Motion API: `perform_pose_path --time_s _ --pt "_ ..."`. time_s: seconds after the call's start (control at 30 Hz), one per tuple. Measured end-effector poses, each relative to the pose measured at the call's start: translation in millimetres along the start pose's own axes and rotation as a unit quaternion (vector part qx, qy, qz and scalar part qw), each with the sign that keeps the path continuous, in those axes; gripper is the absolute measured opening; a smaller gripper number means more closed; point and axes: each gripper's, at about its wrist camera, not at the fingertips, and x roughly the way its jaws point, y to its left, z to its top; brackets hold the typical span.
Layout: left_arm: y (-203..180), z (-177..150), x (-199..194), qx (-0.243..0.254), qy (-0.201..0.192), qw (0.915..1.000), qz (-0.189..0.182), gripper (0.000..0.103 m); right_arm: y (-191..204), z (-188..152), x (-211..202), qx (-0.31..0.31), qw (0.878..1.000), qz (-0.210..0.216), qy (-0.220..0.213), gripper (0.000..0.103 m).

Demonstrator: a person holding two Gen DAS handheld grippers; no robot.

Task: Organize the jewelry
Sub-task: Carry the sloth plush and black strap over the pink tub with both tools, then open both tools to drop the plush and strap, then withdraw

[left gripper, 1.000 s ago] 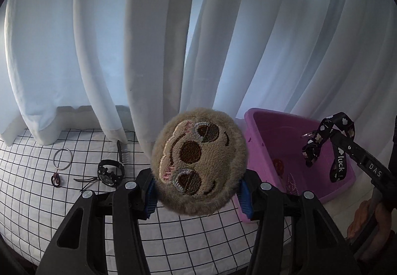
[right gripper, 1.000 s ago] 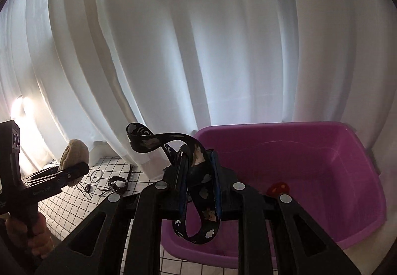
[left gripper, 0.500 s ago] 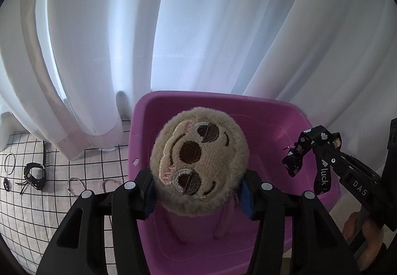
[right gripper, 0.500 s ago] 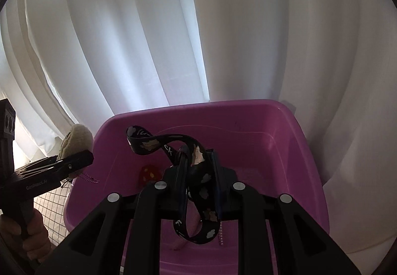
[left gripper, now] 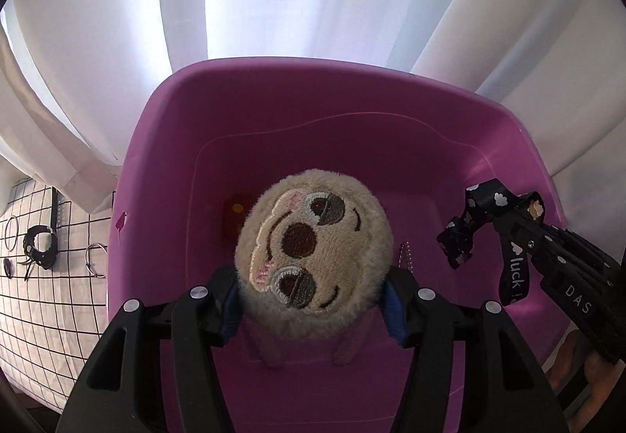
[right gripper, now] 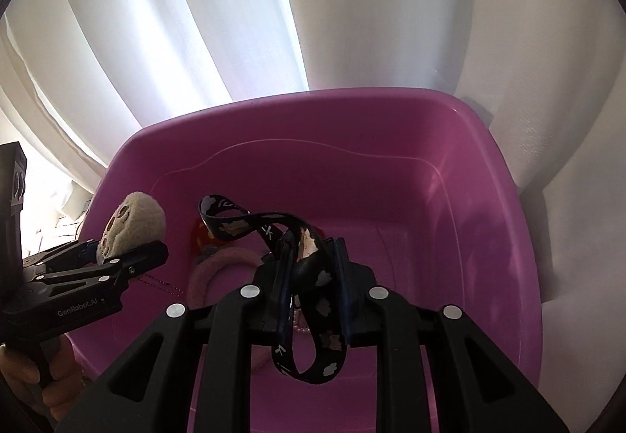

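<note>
My left gripper [left gripper: 313, 308] is shut on a round beige plush sloth face [left gripper: 313, 253] and holds it above the inside of the purple tub [left gripper: 352, 96]. My right gripper [right gripper: 311, 276] is shut on a black printed strap [right gripper: 313, 300], also above the tub [right gripper: 489, 198]. The strap also shows at the right of the left wrist view [left gripper: 485, 221]; the plush shows at the left of the right wrist view [right gripper: 131, 225]. A red item [left gripper: 232, 210], a pink fuzzy ring [right gripper: 223, 265] and bead chains lie in the tub.
On the gridded cloth [left gripper: 39, 315] left of the tub lie a black watch [left gripper: 39, 249], metal rings [left gripper: 96, 257] and a small dark item [left gripper: 8, 266]. White curtains [left gripper: 313, 2] hang right behind the tub.
Both grippers have swung right from the gridded cloth and moved in over the tub, lower and closer. Each still holds its item.
</note>
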Motion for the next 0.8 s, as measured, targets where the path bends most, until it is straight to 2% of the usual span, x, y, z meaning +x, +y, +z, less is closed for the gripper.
perform_pose_path --time_s 0.03,0.07,0.1,0.17,0.33,0.6,0.8 --pt "-1.3 0.9 0.7 -0.003 0.006 1.0000 -0.001 0.059 0.3 0.4 -0.3 -0.002 1.000 -0.002 0.002 0.032" --pt "-2.3 1.7 1.0 -0.006 0.010 0.9999 -0.005 0.062 -0.3 1.1 0.8 -0.003 1.000 -0.004 0.003 0.048" --pt "-4.6 3.8 0.0 -0.005 0.014 0.9998 -0.014 0.068 -0.6 2.2 0.1 -0.003 1.000 -0.007 0.001 0.059" --pt "-8.2 4.7 0.7 0.005 0.013 0.9997 -0.022 0.078 0.0 3.5 -3.6 -0.005 1.000 -0.007 -0.003 0.061" --pt "-16.2 4.3 -3.2 0.022 -0.001 0.9997 -0.004 0.095 0.2 6.5 -5.1 -0.012 1.000 -0.004 -0.008 0.062" --pt "-9.2 7.8 -3.5 -0.001 0.009 1.0000 -0.002 0.096 -2.4 4.0 -12.7 -0.010 1.000 0.002 -0.013 0.065" --pt "-14.3 4.5 -20.1 0.018 -0.016 0.9997 0.005 0.096 1.0 2.2 -20.2 -0.013 1.000 0.011 -0.024 0.067"
